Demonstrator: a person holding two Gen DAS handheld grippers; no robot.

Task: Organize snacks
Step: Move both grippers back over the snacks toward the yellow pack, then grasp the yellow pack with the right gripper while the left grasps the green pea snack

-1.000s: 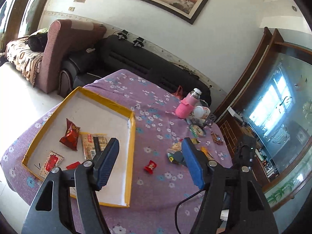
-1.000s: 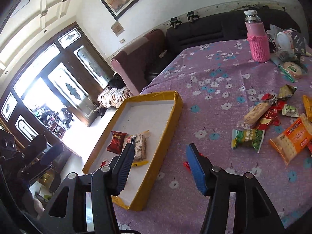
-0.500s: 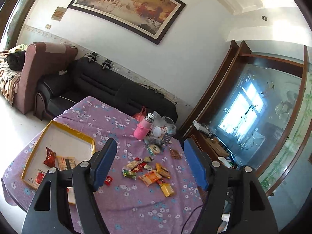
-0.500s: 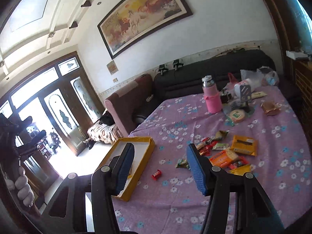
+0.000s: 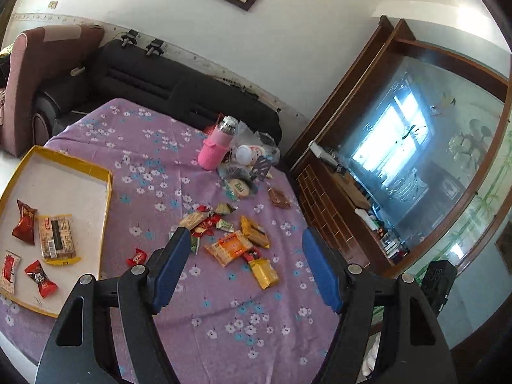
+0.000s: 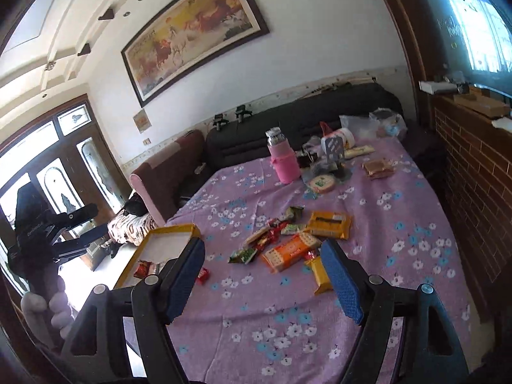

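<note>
A yellow-rimmed tray [image 5: 107, 198] lies at the left of the purple flowered cloth and holds several packets, among them a dark red one [image 5: 25, 222] and a cracker pack [image 5: 56, 236]. A red candy [image 5: 137, 256] lies just outside its rim. Mid-table is a loose pile of snacks with an orange cracker pack [image 5: 228, 246] and a yellow bar [image 5: 264, 272]. My left gripper [image 5: 244, 233] hangs open above the pile, holding nothing. My right gripper [image 6: 262, 244] hovers over the same pile [image 6: 289, 251], its jaws opening and empty; the tray [image 6: 172, 228] shows to its left.
A pink flask [image 5: 217, 147], plastic bags and a round biscuit pack stand at the table's far side. A black sofa [image 5: 160, 80] runs behind the table and a wooden cabinet [image 5: 336, 198] stands to the right. The other hand and gripper [image 6: 54, 233] show at the left edge.
Both grippers have drawn back from close over the tray and now face the snack pile mid-table. The right jaws stand wider than before.
</note>
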